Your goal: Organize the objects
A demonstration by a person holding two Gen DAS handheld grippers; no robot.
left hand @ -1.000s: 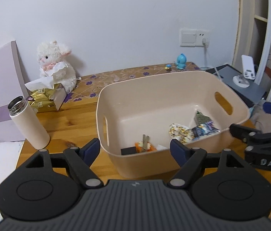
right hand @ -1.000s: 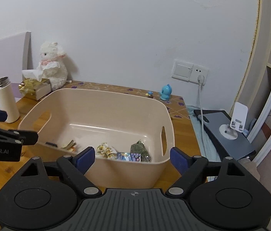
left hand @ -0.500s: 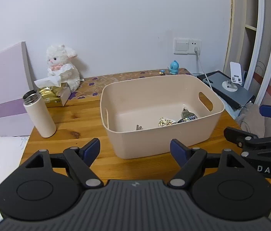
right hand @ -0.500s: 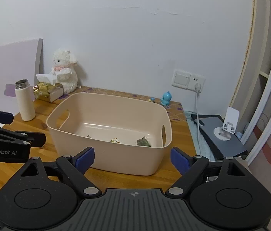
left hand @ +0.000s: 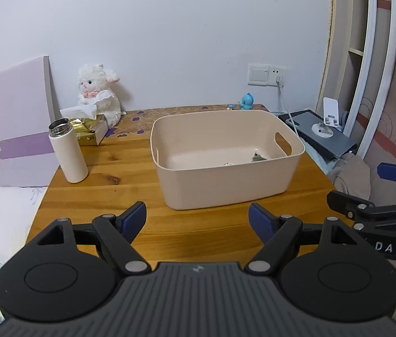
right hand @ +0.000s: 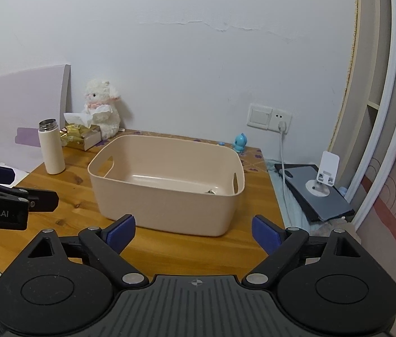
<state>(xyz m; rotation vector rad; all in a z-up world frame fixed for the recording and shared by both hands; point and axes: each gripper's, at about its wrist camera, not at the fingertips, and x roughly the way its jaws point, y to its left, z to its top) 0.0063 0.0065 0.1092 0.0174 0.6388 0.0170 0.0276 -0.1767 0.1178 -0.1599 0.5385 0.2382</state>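
A beige plastic bin [left hand: 226, 185] [right hand: 169, 205] stands on the wooden table [left hand: 119, 174] [right hand: 65, 196]. Small packets [left hand: 258, 157] lie at its bottom, mostly hidden by the near wall; one tip [right hand: 212, 191] shows in the right wrist view. My left gripper [left hand: 197, 220] hangs open in front of the bin, above the table's near edge, holding nothing. My right gripper [right hand: 193, 233] is open too, empty, on the near side of the bin. Each gripper shows in the other's view at the side: right gripper [left hand: 380, 205], left gripper [right hand: 15, 199].
A white flask [left hand: 68, 151] [right hand: 51, 147] stands left of the bin. Behind it are a gold tissue box [left hand: 88, 132] and a white plush lamb [left hand: 98, 95]. A small blue figure [left hand: 246, 101] sits by the wall. A grey device with a phone stand [left hand: 327, 123] lies right of the table.
Both grippers have pulled back and away from the bin, which now looks smaller and farther. The bin's contents have dropped almost out of sight behind its near wall. Both stayed open.
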